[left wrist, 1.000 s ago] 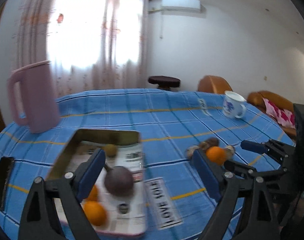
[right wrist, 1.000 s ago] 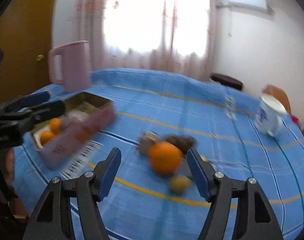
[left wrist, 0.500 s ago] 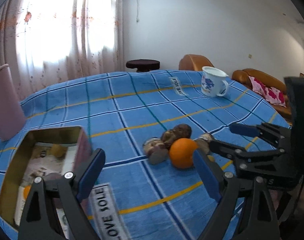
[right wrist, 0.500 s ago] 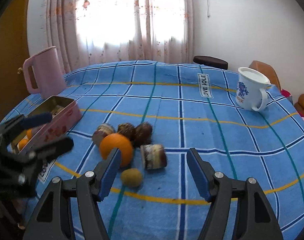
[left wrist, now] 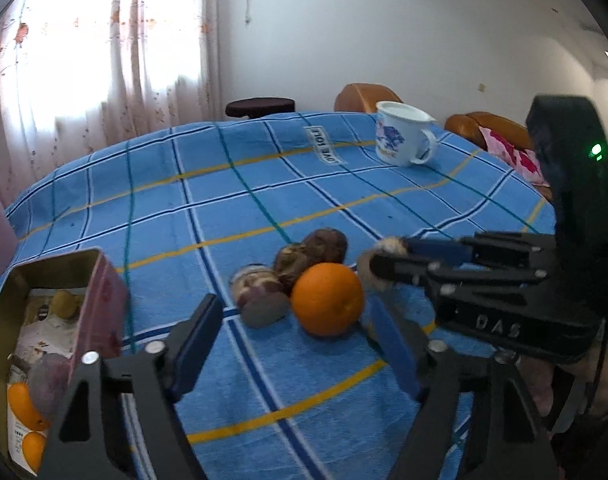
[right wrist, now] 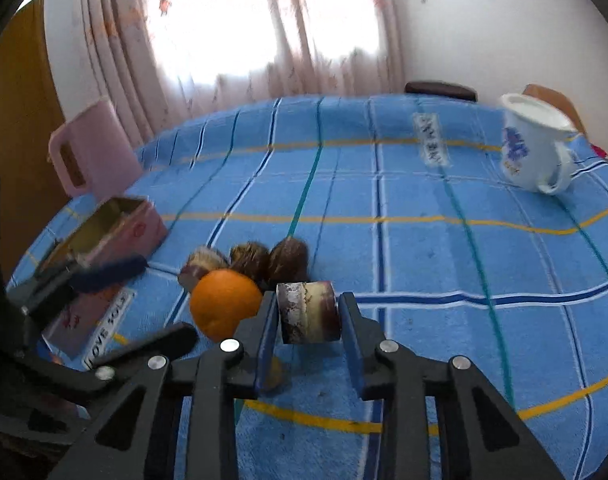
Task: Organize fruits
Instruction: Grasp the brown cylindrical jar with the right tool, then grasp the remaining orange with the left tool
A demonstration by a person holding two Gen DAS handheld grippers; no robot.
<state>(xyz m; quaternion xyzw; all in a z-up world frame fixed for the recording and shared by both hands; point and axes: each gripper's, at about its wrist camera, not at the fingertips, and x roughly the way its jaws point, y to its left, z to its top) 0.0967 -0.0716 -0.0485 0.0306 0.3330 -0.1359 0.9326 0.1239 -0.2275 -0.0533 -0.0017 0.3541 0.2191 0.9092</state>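
Crowding the cut fruit (right wrist: 308,312): orange (right wrist: 225,303), mug (right wrist: 532,145) afar.

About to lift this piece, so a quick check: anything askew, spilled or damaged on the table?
Nothing spilled or broken. One oddity: the piece between the right tongs is a cut chunk, flat-ended, unlike the whole orange touching it.

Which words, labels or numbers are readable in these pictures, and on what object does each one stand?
"DAS": raised letters on the body of the right gripper, left wrist view.
"LOVE SOLE", partly blurred: white patch on the tablecloth beside the pink tin.
"OVE SOLE", first letter unclear: white patch on the cloth near the white mug.
Mug's blue print: a picture, no readable words.
Paper lining inside the tin: too small to read.
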